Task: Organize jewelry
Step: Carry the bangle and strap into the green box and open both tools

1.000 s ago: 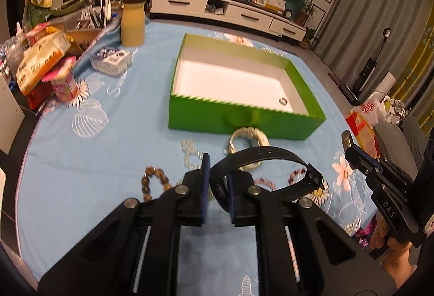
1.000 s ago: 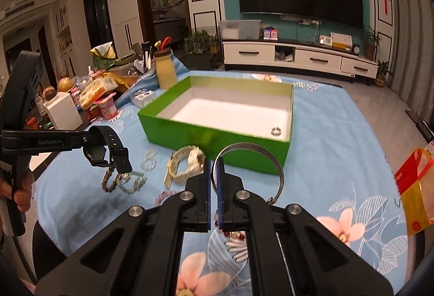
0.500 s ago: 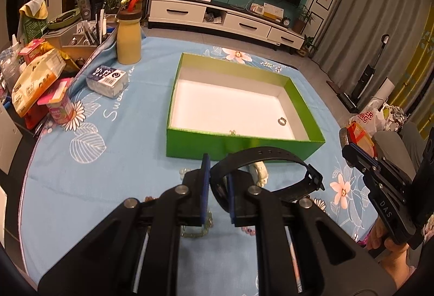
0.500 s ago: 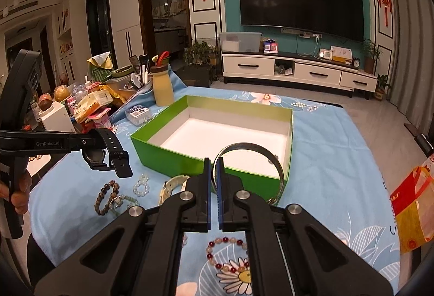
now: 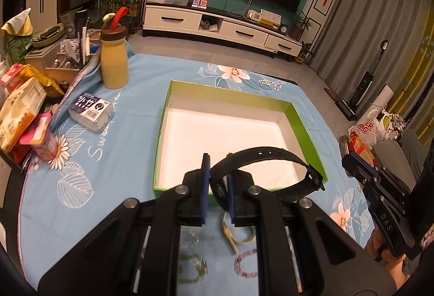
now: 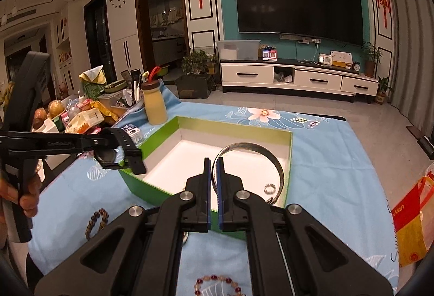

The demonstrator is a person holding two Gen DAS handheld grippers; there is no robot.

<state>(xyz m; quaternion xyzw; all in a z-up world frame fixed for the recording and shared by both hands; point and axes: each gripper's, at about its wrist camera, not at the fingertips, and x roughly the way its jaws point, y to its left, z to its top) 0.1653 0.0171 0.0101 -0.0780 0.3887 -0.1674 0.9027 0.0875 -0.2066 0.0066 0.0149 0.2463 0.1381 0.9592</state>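
My left gripper point(image 5: 217, 179) is shut on a black watch point(image 5: 267, 157) and holds it in the air over the near edge of the green box point(image 5: 303, 123). My right gripper point(image 6: 214, 176) is shut on a silver bangle point(image 6: 267, 156) and holds it above the box's white floor point(image 6: 184, 157). A small silver ring point(image 6: 270, 188) lies inside the box near its right wall. The left gripper and watch point(image 6: 119, 152) show at the left of the right wrist view, over the box's near left corner.
Bead bracelets point(image 5: 245, 266) point(image 6: 96, 222) point(image 6: 217, 282) and a pale watch point(image 5: 234, 235) lie on the blue floral cloth in front of the box. A yellow bottle point(image 5: 114, 57), a tissue pack point(image 5: 91, 111) and snack packets point(image 5: 21, 114) stand at the left.
Both grippers have risen and moved forward with their loads, from above the loose jewelry to over the green box.
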